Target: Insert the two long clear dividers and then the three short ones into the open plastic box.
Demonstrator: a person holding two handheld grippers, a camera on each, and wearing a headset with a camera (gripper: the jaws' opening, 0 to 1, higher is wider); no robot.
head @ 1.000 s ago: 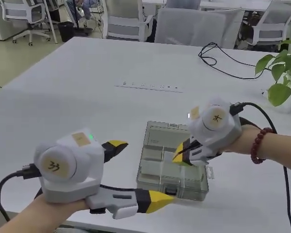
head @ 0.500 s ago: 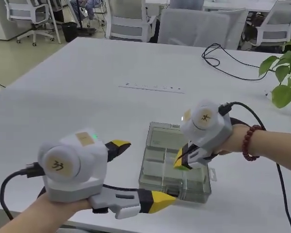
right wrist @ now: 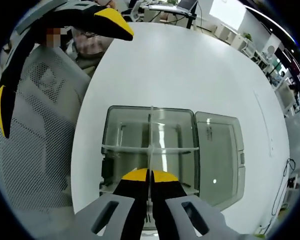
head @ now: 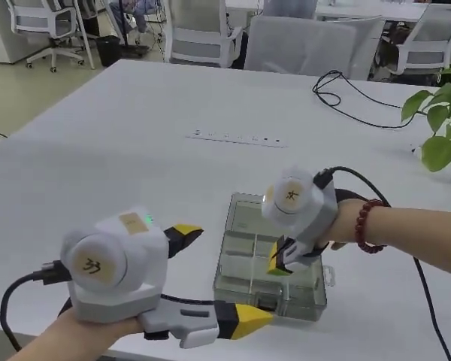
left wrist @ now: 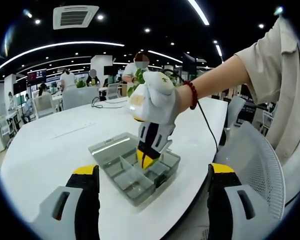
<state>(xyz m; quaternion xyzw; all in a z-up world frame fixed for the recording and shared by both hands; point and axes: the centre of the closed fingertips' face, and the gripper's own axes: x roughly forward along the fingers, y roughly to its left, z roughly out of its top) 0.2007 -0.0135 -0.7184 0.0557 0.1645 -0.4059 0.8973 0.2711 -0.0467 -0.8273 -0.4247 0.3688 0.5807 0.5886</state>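
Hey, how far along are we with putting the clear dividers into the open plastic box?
Done: one seated clear divider already spans the open clear plastic box. In hand: the right gripper is shut on a held clear divider crossing it. The left gripper is open and empty. Left: I can't count the fitted pieces reliably, so how many remain is unclear.

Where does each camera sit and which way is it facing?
Head view: on the headset, facing forward and down at the open box on the white table; left gripper, right gripper and a braceleted forearm show.
Left gripper view: on the left gripper, facing across the table at the box; own fingers apart.
Right gripper view: on the right gripper, facing down into the box; own fingers shut on a clear divider.
Shared: head view and left gripper view both show the right gripper over the box.
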